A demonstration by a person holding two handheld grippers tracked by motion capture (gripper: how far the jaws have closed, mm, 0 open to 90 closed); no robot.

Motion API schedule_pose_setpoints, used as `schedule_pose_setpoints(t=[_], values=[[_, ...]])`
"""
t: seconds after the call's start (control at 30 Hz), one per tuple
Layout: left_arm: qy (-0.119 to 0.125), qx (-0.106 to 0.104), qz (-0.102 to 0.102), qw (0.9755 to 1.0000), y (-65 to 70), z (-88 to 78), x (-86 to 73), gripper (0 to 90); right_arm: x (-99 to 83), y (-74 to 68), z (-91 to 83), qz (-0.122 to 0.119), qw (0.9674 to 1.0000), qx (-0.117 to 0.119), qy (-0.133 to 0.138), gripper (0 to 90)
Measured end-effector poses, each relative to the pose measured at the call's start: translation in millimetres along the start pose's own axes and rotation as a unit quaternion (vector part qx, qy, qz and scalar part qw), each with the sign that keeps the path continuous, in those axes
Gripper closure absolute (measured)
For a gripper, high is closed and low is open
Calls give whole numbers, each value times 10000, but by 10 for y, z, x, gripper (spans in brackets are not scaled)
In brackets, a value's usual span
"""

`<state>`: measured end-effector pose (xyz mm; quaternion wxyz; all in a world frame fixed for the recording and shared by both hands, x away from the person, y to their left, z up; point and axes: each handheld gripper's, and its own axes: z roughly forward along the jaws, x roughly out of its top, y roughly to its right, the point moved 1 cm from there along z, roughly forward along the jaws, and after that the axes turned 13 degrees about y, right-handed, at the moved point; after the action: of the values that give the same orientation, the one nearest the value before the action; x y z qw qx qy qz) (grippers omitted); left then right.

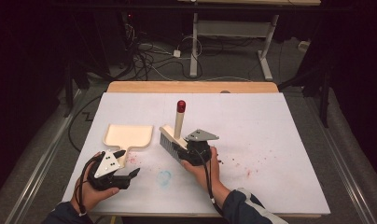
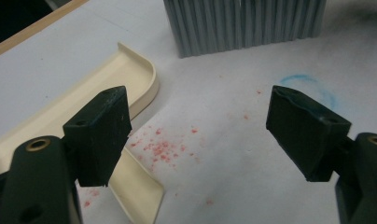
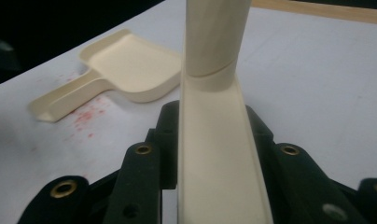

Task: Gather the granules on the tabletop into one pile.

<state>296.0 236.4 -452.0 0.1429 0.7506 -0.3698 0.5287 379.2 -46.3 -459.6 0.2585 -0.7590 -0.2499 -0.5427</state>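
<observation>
Looks like a lab or test room: dark surroundings, tangled cables point(image 1: 147, 56) on the floor, a height-adjustable desk frame point(image 1: 233, 42) behind the paper-covered table point(image 1: 280, 140).

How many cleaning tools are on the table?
2: a cream dustpan lying left of centre, beside the open left hand-held gripper, and a brush gripped by the right hand-held gripper at centre.

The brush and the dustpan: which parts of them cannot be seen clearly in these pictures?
- Brush bristles: right gripper view, hidden under the brush's own back.
- Brush handle top: right gripper view, cut off by the upper edge.
- Dustpan handle: left gripper view, partly behind the left gripper pad.
- Red crumbs: high view, too small to identify.
</observation>
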Motion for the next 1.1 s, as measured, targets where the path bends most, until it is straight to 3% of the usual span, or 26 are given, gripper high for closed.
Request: schedule_pose_setpoints(t=[0.17, 0.27, 0.37, 0.53, 0.7, 0.97, 1.1], values=[[61, 36, 76, 9999, -1, -15, 8, 211, -23, 106, -57, 168, 9991, -372, -79, 673], [24, -6, 20, 10000, 24, -10, 9, 212, -33, 162, -142, 278, 9986, -421, -173, 672], [-12, -51, 54, 10000, 49, 6, 10, 212, -21, 186, -268, 169, 9984, -503, -190, 674], [-26, -91, 139, 9999, 60, 25, 14, 212, -9, 278, -477, 257, 9971, -666, -250, 676], [-29, -113, 148, 9998, 67, 39, 22, 212, 19, 289, -578, 300, 9973, -637, -215, 677], [-53, -138, 155, 9998, 65, 41, 12, 211, 253, 295, -855, -104, 9989, -435, 135, 677], [-45, -137, 165, 9998, 70, 36, 13, 211, 319, 430, -1069, -342, 9973, -591, 263, 676]])
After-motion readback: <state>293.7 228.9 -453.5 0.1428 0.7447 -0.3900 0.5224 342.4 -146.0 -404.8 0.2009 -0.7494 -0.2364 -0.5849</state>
